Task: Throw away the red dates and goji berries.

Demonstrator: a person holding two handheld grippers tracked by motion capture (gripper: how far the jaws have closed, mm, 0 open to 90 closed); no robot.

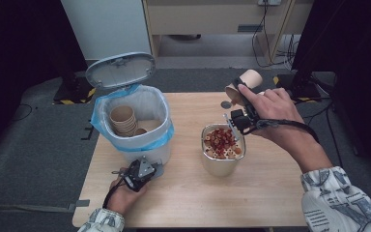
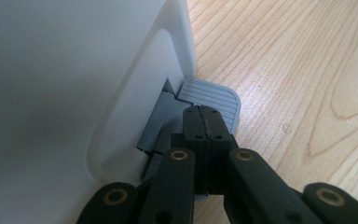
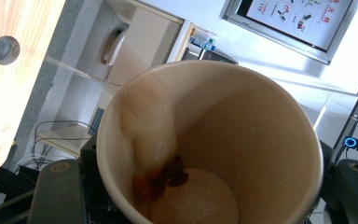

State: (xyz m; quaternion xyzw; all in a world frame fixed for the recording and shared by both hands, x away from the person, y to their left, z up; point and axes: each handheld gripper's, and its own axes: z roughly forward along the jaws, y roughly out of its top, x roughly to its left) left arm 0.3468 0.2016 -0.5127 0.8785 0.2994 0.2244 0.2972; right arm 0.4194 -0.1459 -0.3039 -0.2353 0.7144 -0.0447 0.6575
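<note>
Indoors, wood-grain table [image 1: 188, 198] on grey carpet [image 1: 34, 154]; dim surroundings, maybe curtains.

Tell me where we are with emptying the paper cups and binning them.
Done: several paper cups sit stacked in the bin, and the metal container holds red and tan bits. In hand: the right gripper holds a cup tilted, with a few bits stuck inside. The left gripper, jaws shut, presses the pedal, and the lid stands open. Left: clear that cup and bin it.
</note>
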